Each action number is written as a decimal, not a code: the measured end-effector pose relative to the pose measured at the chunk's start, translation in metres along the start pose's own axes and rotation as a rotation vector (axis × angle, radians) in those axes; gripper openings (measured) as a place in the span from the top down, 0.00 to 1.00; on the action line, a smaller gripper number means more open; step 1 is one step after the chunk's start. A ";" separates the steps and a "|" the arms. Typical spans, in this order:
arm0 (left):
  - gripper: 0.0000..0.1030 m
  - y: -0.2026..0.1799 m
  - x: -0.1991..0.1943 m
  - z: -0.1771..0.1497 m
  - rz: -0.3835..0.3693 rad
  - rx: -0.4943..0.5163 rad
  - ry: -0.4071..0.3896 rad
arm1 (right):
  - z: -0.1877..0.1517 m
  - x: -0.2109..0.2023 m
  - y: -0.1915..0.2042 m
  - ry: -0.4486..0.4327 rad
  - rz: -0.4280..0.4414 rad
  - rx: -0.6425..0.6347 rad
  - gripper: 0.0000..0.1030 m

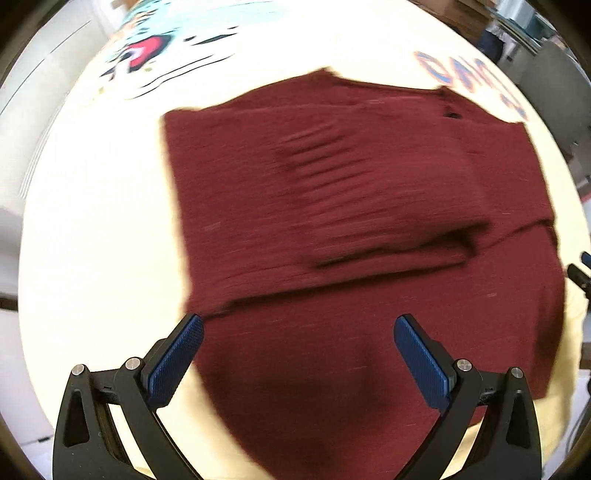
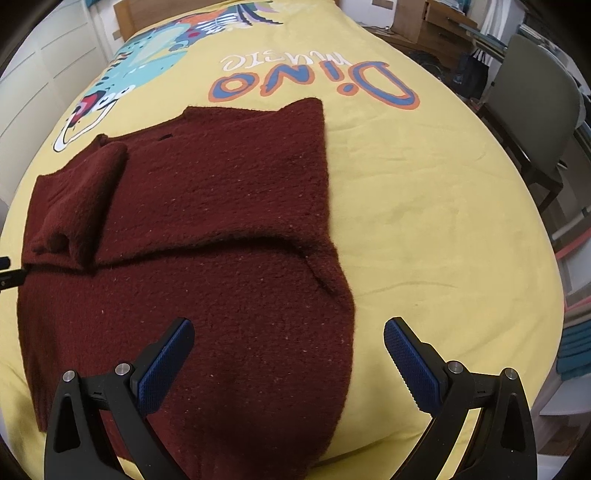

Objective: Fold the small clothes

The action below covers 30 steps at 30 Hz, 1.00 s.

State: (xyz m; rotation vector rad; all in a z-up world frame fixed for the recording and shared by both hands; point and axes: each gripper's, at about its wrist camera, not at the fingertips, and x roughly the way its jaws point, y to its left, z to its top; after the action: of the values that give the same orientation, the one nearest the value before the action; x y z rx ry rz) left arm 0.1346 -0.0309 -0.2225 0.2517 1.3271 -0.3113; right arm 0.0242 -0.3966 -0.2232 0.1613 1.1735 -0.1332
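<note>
A dark red knitted sweater [image 2: 207,229] lies flat on a yellow bed cover [image 2: 424,221], with both sleeves folded in across the body. It also shows in the left wrist view [image 1: 332,206], blurred. My left gripper [image 1: 299,328] is open and empty, above the sweater's near left part. My right gripper [image 2: 288,332] is open and empty, above the sweater's near right edge. The tip of the other gripper [image 2: 9,275] shows at the left edge of the right wrist view, and another tip [image 1: 580,273] shows at the right edge of the left wrist view.
The cover has a "Dino music" print [image 2: 314,83] and a dinosaur drawing [image 2: 147,59] beyond the sweater. A grey-green chair [image 2: 535,110] stands to the right of the bed. Wooden furniture [image 2: 424,22] is behind, white cupboards [image 2: 44,66] to the left.
</note>
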 end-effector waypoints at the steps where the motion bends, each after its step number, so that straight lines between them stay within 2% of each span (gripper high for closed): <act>1: 0.02 0.012 0.005 -0.003 0.005 -0.026 0.005 | 0.000 0.001 0.002 0.002 0.001 -0.003 0.01; 6: 0.03 0.046 0.026 -0.010 0.039 -0.064 -0.008 | 0.000 0.005 0.016 0.018 0.005 -0.032 0.01; 9: 0.15 0.050 0.046 -0.005 0.027 -0.076 0.002 | -0.001 0.006 0.023 0.025 -0.002 -0.051 0.01; 10: 0.23 0.052 0.054 -0.002 0.015 -0.089 0.009 | -0.001 0.006 0.024 0.027 -0.006 -0.054 0.01; 15: 0.29 0.059 0.065 0.008 -0.026 -0.153 -0.040 | 0.002 0.004 0.034 0.031 -0.031 -0.080 0.01; 16: 0.34 0.059 0.065 0.010 -0.029 -0.154 -0.047 | 0.003 0.003 0.036 0.029 -0.034 -0.085 0.01; 18: 0.51 0.058 0.064 0.012 -0.045 -0.147 -0.056 | 0.007 0.000 0.045 0.017 -0.037 -0.101 0.01; 19: 0.71 0.057 0.063 0.013 -0.066 -0.141 -0.060 | 0.010 -0.002 0.050 0.009 -0.035 -0.110 0.01; 20: 0.81 0.057 0.062 0.014 -0.082 -0.140 -0.056 | 0.014 -0.005 0.056 0.001 -0.030 -0.123 0.01; 25: 0.85 0.060 0.061 0.019 -0.127 -0.127 -0.038 | 0.040 -0.018 0.102 -0.042 0.000 -0.226 0.01; 30: 0.85 0.077 0.063 0.014 -0.155 -0.155 -0.018 | 0.078 -0.033 0.171 -0.091 0.060 -0.389 0.01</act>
State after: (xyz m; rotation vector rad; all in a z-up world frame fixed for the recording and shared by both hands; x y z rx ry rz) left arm 0.1888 0.0302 -0.2807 0.0153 1.3488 -0.3382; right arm 0.1141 -0.2438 -0.1542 -0.1512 1.0812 0.1401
